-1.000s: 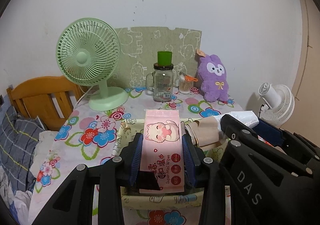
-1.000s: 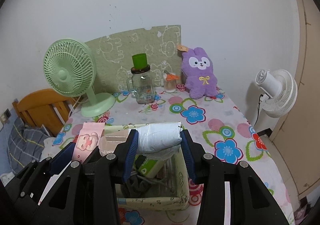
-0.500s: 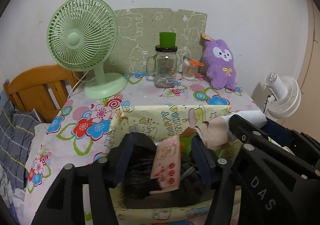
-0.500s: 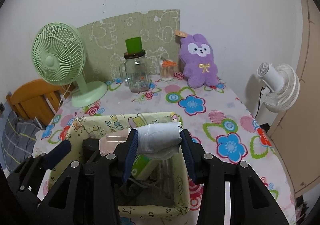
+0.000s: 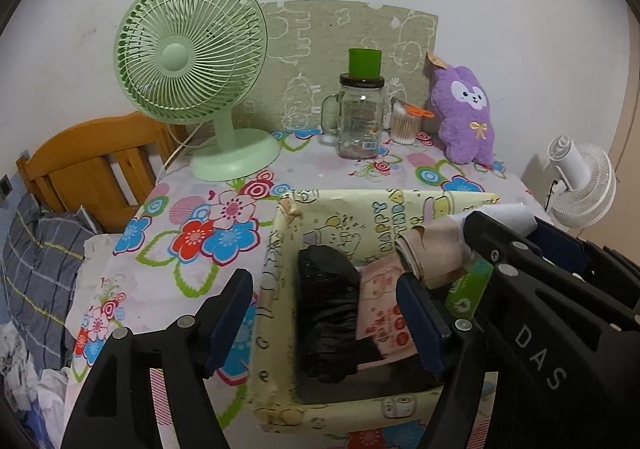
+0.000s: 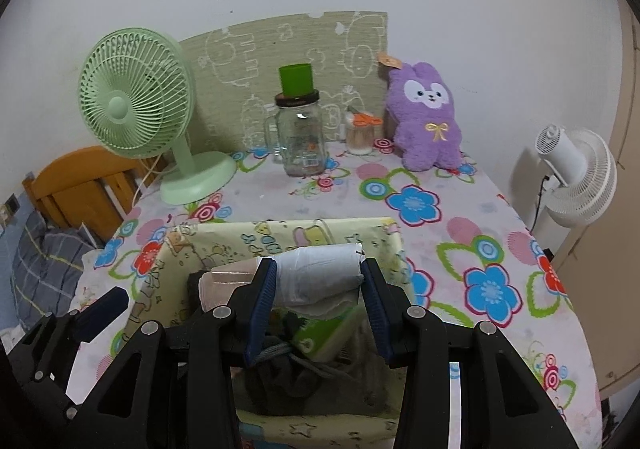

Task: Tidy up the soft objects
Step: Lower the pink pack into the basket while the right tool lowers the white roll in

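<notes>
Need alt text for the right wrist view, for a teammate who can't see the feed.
The right gripper is shut on a white rolled bundle, held over the yellow cartoon-print storage box on a floral tablecloth. Behind stand a green desk fan, a glass mug jar and a purple plush bunny.

"das" is showing in pale letters on the black gripper body (image 5: 540,361) at the right edge of the left wrist view; "happy" is reading down the inside wall of the yellow cartoon-print box (image 5: 384,217); everything else is staying too blurry to read
</notes>
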The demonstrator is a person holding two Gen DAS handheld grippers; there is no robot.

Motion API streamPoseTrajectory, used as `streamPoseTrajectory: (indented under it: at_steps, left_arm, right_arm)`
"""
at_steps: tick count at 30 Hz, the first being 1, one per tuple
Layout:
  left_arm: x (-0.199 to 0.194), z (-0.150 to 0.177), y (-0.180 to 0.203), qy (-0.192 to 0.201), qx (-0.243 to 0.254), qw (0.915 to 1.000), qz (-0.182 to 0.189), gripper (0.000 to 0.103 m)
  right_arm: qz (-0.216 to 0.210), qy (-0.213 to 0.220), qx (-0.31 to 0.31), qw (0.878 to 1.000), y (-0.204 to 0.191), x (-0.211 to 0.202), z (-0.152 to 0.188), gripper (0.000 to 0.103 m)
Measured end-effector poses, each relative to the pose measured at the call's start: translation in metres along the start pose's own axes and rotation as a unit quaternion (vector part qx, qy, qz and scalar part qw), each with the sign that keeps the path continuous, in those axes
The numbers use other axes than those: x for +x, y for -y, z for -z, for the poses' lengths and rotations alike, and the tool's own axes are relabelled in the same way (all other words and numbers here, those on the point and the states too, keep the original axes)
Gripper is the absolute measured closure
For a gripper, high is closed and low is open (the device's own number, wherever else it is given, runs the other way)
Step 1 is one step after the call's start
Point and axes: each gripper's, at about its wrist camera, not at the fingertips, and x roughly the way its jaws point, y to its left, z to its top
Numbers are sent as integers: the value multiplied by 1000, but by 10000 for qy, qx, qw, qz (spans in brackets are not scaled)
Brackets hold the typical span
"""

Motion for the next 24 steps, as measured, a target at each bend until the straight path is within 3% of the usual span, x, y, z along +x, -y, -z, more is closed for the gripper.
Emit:
streamPoseTrajectory:
  at_steps: [11,14,16,18,24]
  left_arm:
    - [12,5,-5,-138,12,9999,-81,26]
    - [11,6,-4,-122,54,9999,-89,21]
    - [9,7,-4,-80,65,9999,-113,21]
    - [6,7,-2,-47,83,9999,-127,19]
    - [-2,10,1,-49,71,9999,-78,19]
  right_arm:
    - [-59,-159,-30,9999,-9,20,5,55]
    - [-109,-226,-20,9997,-7,21,9,43]
    - [-156,-232,7,9996,-5,19,12,27]
    - [-136,-207,8,9997,-5,16,14,18]
    - [-59,-243,-161,9996,-10,6,15,15]
